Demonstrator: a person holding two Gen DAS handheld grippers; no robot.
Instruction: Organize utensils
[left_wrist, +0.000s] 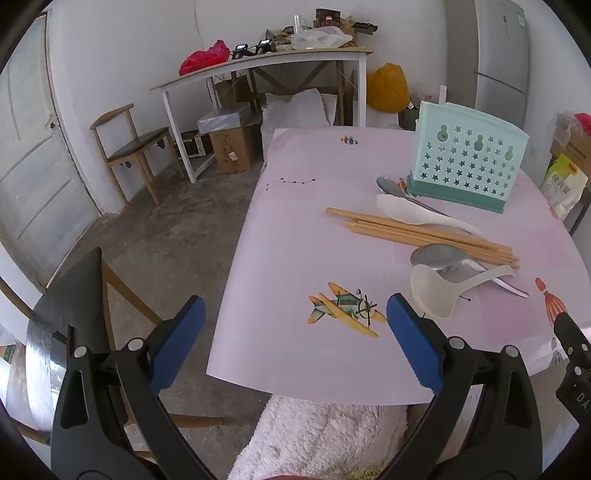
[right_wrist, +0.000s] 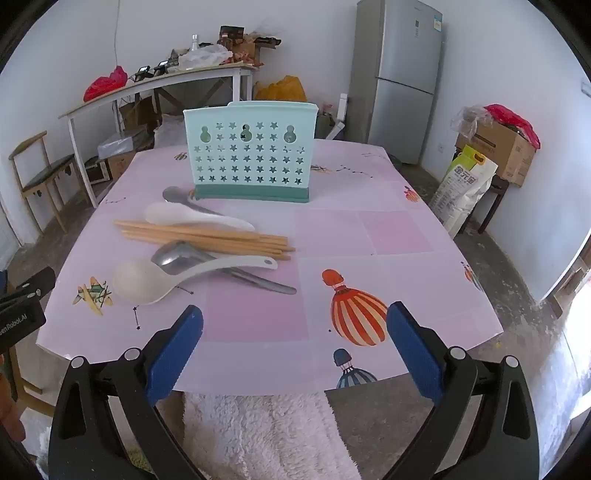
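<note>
Pink balloon-print desk (right_wrist: 369, 229) in a grey-floored room, silver fridge (right_wrist: 402, 77) at 1 o'clock. Left gripper (left_wrist: 295, 321) and right gripper (right_wrist: 294, 328) hovered at the near edge, jaws released, empty. At 11 o'clock: pile of wooden chopsticks (right_wrist: 207, 238), two metal spoons, two white plastic spoons (right_wrist: 177, 275), just before one upright mint star-holed utensil holder (right_wrist: 251, 151).

Pale wooden matt chopsticks (right_wrist: 207, 236), a glossy grey metal spoon (right_wrist: 177, 254), a smooth white plastic rice paddle (right_wrist: 147, 280), a mint star-perforated plastic holder (right_wrist: 251, 155).
</note>
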